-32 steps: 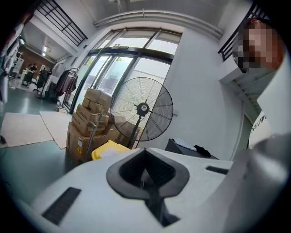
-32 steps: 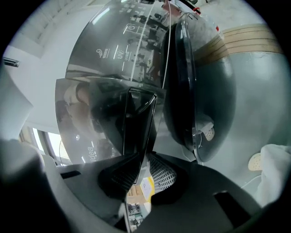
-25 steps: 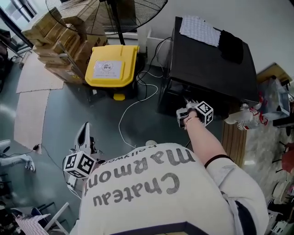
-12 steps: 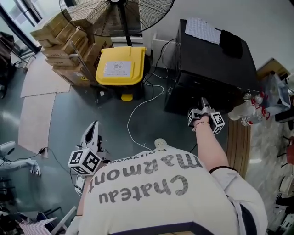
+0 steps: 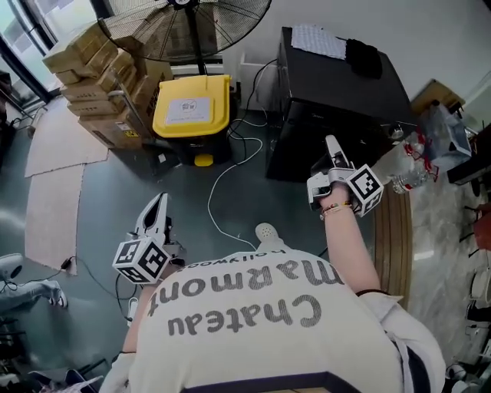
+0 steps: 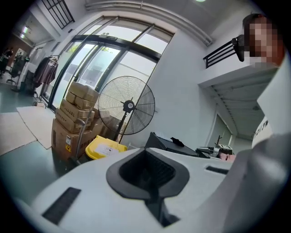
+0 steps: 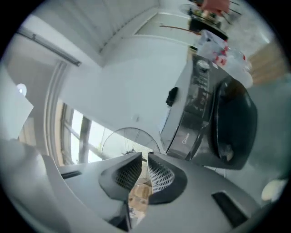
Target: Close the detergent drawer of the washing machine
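The black washing machine (image 5: 337,84) stands at the back of the head view; in the right gripper view it lies rolled sideways, its dark round door (image 7: 232,120) and control panel (image 7: 200,91) showing. I cannot make out the detergent drawer apart from the panel. My right gripper (image 5: 331,142) is raised in front of the machine's right front corner, touching nothing; its jaws (image 7: 145,166) are closing to a narrow gap with nothing between them. My left gripper (image 5: 157,211) hangs low over the floor, far left of the machine, its pads (image 6: 148,157) together and empty.
A yellow-lidded bin (image 5: 190,107) stands left of the machine, with stacked cardboard boxes (image 5: 92,69) and a large floor fan (image 5: 188,23) behind it. A white cable (image 5: 230,176) trails over the grey floor. Cloths (image 5: 316,40) lie on the machine's top. Plastic bottles (image 5: 410,165) are at the right.
My right gripper has lifted away from the machine's front and swung up to the right. The left gripper has drifted a little forward over the floor.
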The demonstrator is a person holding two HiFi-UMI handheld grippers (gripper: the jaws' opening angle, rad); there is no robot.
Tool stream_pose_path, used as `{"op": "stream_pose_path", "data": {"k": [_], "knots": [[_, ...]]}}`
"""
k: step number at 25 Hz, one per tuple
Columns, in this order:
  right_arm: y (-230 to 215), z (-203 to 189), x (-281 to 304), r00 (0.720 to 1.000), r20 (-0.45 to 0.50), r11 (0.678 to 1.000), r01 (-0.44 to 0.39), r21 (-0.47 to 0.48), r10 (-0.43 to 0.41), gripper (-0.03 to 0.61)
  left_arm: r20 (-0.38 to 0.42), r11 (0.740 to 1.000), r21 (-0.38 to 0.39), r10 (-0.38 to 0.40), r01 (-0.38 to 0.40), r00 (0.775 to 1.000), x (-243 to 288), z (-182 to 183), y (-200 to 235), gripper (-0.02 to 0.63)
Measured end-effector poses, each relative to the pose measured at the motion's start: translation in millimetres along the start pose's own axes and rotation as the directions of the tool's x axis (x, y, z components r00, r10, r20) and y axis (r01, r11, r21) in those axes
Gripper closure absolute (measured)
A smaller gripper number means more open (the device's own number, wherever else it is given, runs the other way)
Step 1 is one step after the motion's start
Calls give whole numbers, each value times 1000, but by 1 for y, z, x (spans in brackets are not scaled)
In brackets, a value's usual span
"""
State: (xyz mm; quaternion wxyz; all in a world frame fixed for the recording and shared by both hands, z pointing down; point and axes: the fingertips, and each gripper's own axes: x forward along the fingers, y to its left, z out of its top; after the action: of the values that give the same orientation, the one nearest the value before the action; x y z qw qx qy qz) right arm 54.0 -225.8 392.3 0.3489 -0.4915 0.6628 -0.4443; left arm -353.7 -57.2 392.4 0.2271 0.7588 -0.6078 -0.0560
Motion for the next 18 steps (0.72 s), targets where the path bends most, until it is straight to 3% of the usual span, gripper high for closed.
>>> {"op": "stream_pose_path", "data": {"k": [3, 8, 14, 18], "knots": [[37, -21, -13, 997, -78, 957, 2, -290, -26, 522, 16, 1000, -1, 0, 0, 1000, -9, 1, 2, 606], [80, -55, -18, 983, -170, 784, -53, -618, -67, 523, 63, 1000, -3, -8, 8, 998, -14, 15, -4, 606], [122, -84, -23, 971, -238, 608, -184, -772, -9, 525, 79, 1000, -5, -17, 17, 997, -17, 15, -20, 606], [127, -94, -25, 956, -294, 514, -250, -820, -5, 525, 87, 1000, -23, 7, -5, 996, -15, 8, -29, 606]]}}
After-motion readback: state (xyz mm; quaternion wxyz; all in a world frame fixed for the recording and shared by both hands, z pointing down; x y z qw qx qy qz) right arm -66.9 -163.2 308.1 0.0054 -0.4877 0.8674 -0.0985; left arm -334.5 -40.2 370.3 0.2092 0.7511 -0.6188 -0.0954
